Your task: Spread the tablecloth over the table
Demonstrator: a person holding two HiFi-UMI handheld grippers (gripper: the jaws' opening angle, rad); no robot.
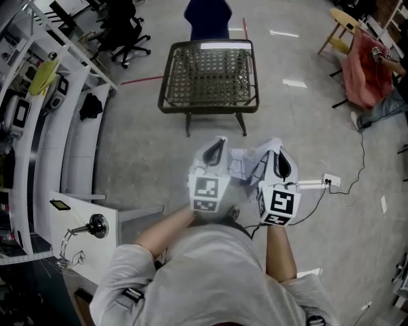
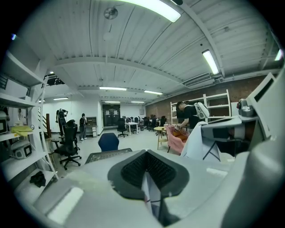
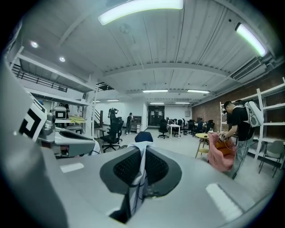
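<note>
Left gripper (image 1: pixel 218 145) and right gripper (image 1: pixel 276 148) side by side, close before person's chest. Left jaws pressed together on edge of white dark-lined fabric tablecloth (image 1: pixel 243 163). Right jaws likewise pinching strip of same cloth. Cloth bunched between both grippers, held in air, well short of table. Ahead on floor: square dark woven-top table (image 1: pixel 209 75) on metal legs. Beyond it, blue chair (image 1: pixel 207 18).

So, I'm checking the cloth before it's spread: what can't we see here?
- The cloth: head view, bunched between the left gripper and right gripper; its full size can't be told.
- Gripper views: only a strip shows in each pair of shut jaws.
- The table: left gripper view, the gripper's body hides all but a sliver.
</note>
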